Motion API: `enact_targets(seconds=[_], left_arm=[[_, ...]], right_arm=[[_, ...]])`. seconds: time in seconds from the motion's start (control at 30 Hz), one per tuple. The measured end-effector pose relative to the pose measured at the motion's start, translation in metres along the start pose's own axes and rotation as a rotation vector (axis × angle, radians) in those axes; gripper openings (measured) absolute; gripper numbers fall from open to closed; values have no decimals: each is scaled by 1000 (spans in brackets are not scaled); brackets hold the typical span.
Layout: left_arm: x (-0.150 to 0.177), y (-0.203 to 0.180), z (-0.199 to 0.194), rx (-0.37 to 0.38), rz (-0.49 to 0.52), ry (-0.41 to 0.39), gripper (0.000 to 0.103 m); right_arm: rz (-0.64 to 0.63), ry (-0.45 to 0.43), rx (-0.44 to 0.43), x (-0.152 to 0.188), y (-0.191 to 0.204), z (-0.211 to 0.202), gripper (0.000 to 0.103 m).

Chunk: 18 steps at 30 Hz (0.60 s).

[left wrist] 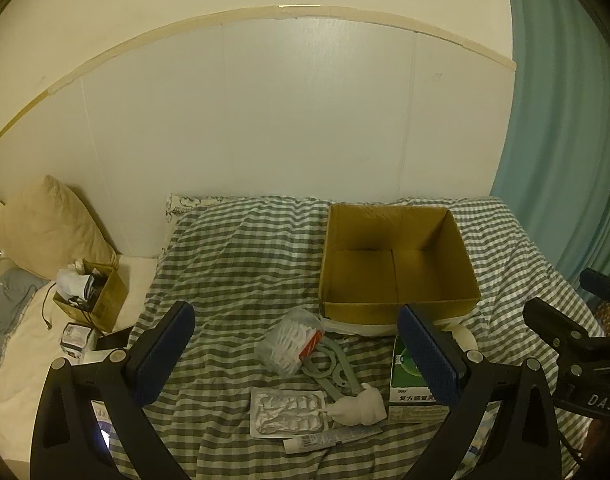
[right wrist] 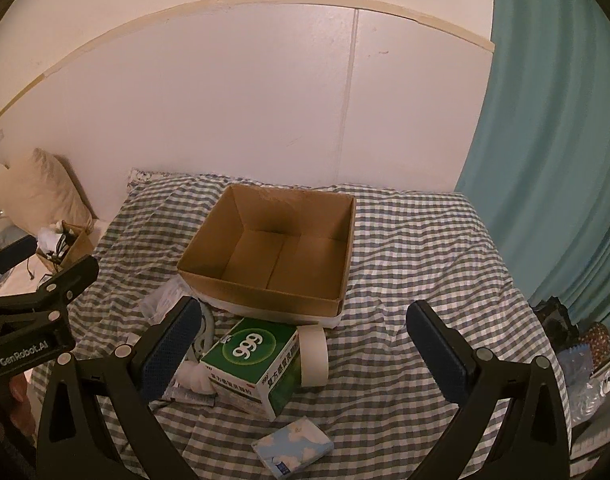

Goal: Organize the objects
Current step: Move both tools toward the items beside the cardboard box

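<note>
The left gripper [left wrist: 295, 354] hangs above the checked bedspread [left wrist: 241, 248], pointing forward and slightly down from the bottom of the left wrist view. Its two blue-padded fingers are spread wide apart with nothing between them. The right gripper [right wrist: 305, 346] has the same pose in its own view: fingers wide apart, gripping nothing, held above the bed. Each tool shows at the edge of the other's view; the left one, at the left edge of the right wrist view, reads "GenRobot.AI", and the right one, at the right edge of the left wrist view, shows the letters "DAS".

The open cardboard box [left wrist: 397, 256] sits in the middle right of the left wrist view, its inside bare. The loose things lie on the bedspread in front of it. In the lower centre of the left wrist view are a clear bag of white sticks [left wrist: 291, 342], a grey plastic piece [left wrist: 331, 368], a foil pill sheet [left wrist: 287, 414], a white cloth lump [left wrist: 359, 404] and a small tube [left wrist: 325, 440] with print too small to read.

The green and white medicine box [right wrist: 255, 362] lies just in front of the cardboard box in the right wrist view, marked "999" with Chinese lettering. A roll of tape [right wrist: 315, 356] stands touching its right side. A blue tissue pack [right wrist: 293, 446] lies at bottom centre.
</note>
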<state>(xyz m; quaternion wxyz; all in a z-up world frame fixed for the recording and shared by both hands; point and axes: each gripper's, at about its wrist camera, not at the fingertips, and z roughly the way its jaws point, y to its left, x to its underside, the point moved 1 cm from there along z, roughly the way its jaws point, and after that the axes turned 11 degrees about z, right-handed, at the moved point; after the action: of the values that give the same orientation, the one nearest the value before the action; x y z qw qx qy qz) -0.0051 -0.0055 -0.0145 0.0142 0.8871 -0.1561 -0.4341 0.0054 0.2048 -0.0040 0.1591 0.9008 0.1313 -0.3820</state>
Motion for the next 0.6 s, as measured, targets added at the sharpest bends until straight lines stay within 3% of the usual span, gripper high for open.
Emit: enact_targets(seconds=[0.23,0.6], left_arm=[[6,3,7,6,4,21,103],[32,10,37,1,19,132,103]], right_arm=[[-9,31,-9,3,2,6,103],[-119,117,5,32,24,37,103]])
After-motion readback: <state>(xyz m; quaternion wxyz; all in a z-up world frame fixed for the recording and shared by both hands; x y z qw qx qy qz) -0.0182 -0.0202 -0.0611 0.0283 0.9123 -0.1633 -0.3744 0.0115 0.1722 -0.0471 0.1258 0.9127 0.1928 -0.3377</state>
